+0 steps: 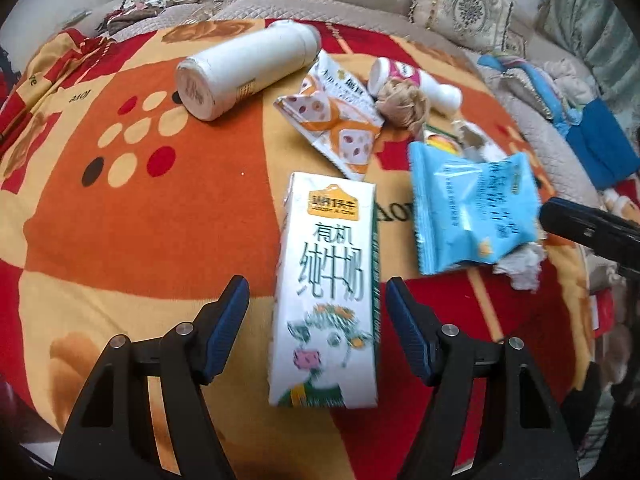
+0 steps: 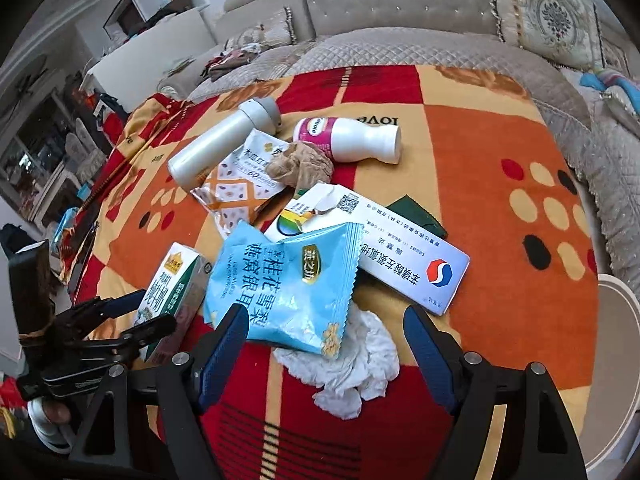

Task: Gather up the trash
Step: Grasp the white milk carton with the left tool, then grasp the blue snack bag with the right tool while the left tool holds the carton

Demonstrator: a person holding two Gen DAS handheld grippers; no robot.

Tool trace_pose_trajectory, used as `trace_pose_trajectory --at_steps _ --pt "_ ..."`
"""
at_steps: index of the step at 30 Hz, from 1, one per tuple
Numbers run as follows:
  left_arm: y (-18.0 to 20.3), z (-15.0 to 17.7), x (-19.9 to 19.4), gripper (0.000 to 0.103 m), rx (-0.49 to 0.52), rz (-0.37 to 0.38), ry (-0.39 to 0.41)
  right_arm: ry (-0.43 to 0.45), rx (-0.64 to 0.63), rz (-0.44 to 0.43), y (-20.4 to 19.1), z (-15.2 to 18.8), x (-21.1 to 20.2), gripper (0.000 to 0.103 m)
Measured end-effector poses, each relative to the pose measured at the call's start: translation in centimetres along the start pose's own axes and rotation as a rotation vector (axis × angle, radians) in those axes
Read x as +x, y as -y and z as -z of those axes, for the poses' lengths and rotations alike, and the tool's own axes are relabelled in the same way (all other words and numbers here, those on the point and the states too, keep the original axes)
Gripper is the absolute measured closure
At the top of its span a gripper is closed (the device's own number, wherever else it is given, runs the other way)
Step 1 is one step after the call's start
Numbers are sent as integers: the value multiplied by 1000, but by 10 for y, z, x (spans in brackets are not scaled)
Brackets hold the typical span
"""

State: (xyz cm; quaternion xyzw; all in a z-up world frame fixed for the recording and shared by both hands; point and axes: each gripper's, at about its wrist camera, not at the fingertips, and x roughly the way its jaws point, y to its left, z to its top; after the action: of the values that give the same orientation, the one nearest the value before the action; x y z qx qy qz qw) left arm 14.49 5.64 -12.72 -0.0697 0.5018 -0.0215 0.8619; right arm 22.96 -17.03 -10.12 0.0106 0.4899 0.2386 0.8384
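Observation:
Trash lies on a red and orange blanket [image 1: 140,220]. A white milk carton [image 1: 326,292] lies between the open jaws of my left gripper [image 1: 316,300], which straddles it without touching. The carton also shows in the right wrist view [image 2: 172,288], with the left gripper [image 2: 136,312] around it. My right gripper [image 2: 324,332] is open above a blue snack packet [image 2: 288,288] and a crumpled white tissue [image 2: 352,372]. The blue packet [image 1: 476,216] and tissue [image 1: 520,268] also show in the left wrist view.
A white flask [image 1: 248,68], an orange-patterned wrapper [image 1: 336,120], a brown crumpled wad [image 1: 404,104] and a small white bottle with a pink label [image 2: 352,140] lie farther back. A flat medicine box [image 2: 384,248] lies under the blue packet. A quilted sofa [image 2: 400,4] stands behind.

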Motion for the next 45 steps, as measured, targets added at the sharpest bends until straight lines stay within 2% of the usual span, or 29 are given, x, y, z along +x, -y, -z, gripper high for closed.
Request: trace_pose_trajectory --at_steps 2,4,5,9,12,15,21,24,26,34,38,43,45 --pt "-4 0 6 35 -10 -10 -10 3 -19 -20 -4 1 -1 25" --pt "-9 0 8 46 -31 -5 -21 3 -48 -20 -9 -2 -2 25" --pt "-10 0 9 49 -31 -12 -28 6 -58 -13 -11 -4 -2 25" --pt "-15 2 3 49 -23 -40 -27 31 -37 20 -7 -20 -2 25" --pt "-21 7 -5 49 -23 -40 -23 48 21 87 8 -29 0 25" --pt "-31 11 -12 49 -30 -44 -22 62 15 187 19 -26 -1 25" --pt "-37 13 -18 49 -36 -50 -22 23 34 242 43 -14 6 25" --pt "-36 14 -20 49 -39 -39 -18 2 25 224 39 -10 11 25" --pt "-35 14 -22 49 -35 -41 -15 -17 2 179 30 -4 12 25" --pt "-56 13 -31 49 -78 -67 4 -126 -199 42 -40 33 17 25" --pt "-68 16 -37 49 -95 -74 13 -155 -273 59 -53 47 10 25" --pt "-72 19 -38 49 -113 -63 16 -149 -283 99 -39 48 -10 25" --pt "-71 20 -36 49 -119 -55 13 -136 -288 85 -39 45 -16 25"
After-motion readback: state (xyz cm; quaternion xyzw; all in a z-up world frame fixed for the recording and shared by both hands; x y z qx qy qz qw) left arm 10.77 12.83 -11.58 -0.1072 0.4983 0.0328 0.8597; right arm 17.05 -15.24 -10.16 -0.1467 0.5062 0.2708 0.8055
